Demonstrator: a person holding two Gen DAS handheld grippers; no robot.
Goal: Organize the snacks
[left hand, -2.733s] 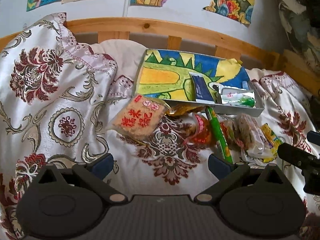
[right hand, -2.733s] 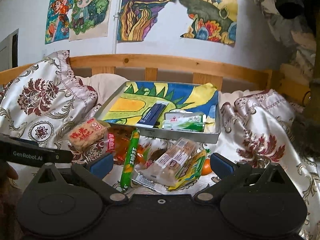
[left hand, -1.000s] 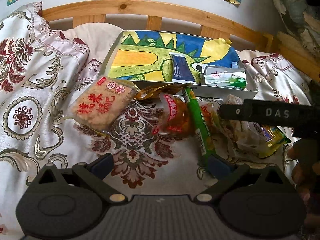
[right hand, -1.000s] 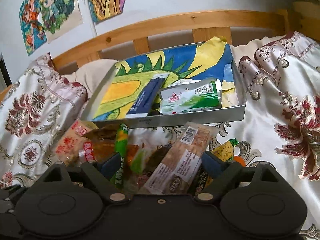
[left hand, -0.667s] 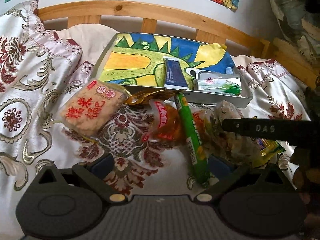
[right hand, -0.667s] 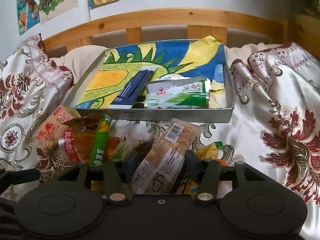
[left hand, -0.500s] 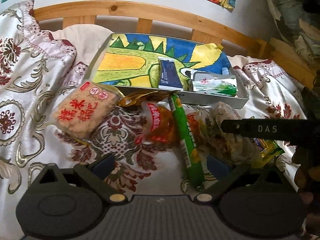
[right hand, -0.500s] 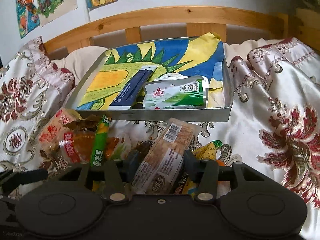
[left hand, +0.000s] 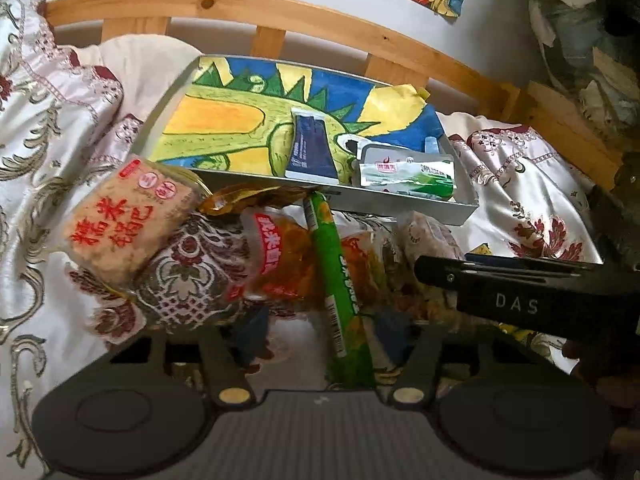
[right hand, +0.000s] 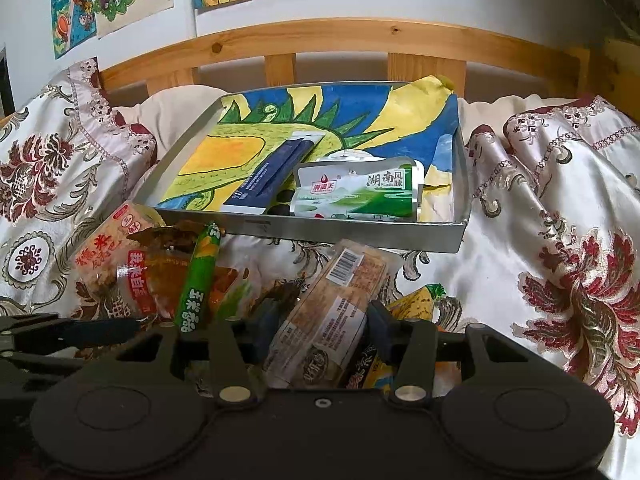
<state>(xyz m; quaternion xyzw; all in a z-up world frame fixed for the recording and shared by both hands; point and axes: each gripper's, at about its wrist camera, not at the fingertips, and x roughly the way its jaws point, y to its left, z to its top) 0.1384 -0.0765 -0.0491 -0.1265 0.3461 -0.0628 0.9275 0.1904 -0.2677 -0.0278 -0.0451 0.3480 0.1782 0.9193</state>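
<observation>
Left gripper (left hand: 316, 334) had just been closing, jaws narrowed around the green corn sausage stick (left hand: 334, 272); the stick ran between the pads, but contact was blurred, so a firm grip could not be confirmed. Right gripper (right hand: 318, 326) held jaws at a middling width, clamped on the clear-wrapped brown cake bar (right hand: 332, 312), barcode end pointing to 12 o'clock. Probably both picks were staged together so that two snacks could go to the tray in one trip.

Metal tray (right hand: 352, 234) sat at 12 o'clock of both grippers, against the wooden bed rail (right hand: 360, 36), lined with a dinosaur drawing (right hand: 224, 152) in crayon. Already inside: a dark blue sachet (right hand: 268, 176) and a green-white pouch (right hand: 356, 192) reading 湖南风味, parked at the tray's 4 o'clock corner, likely to leave room at the left.

Loose pile remained on the floral bedspread (right hand: 560, 240), just at 6 o'clock of the tray. Rice cracker pack (left hand: 124, 220) at 10 o'clock of the left gripper, red characters 糯米锅巴. Orange snack bag (left hand: 280, 260) with red label, text partly readable only. Sausage read 玉米 in the right wrist view. Yellow packet (right hand: 416, 300) lay under the bar.

Right gripper's side bar in the left view read DAS.
</observation>
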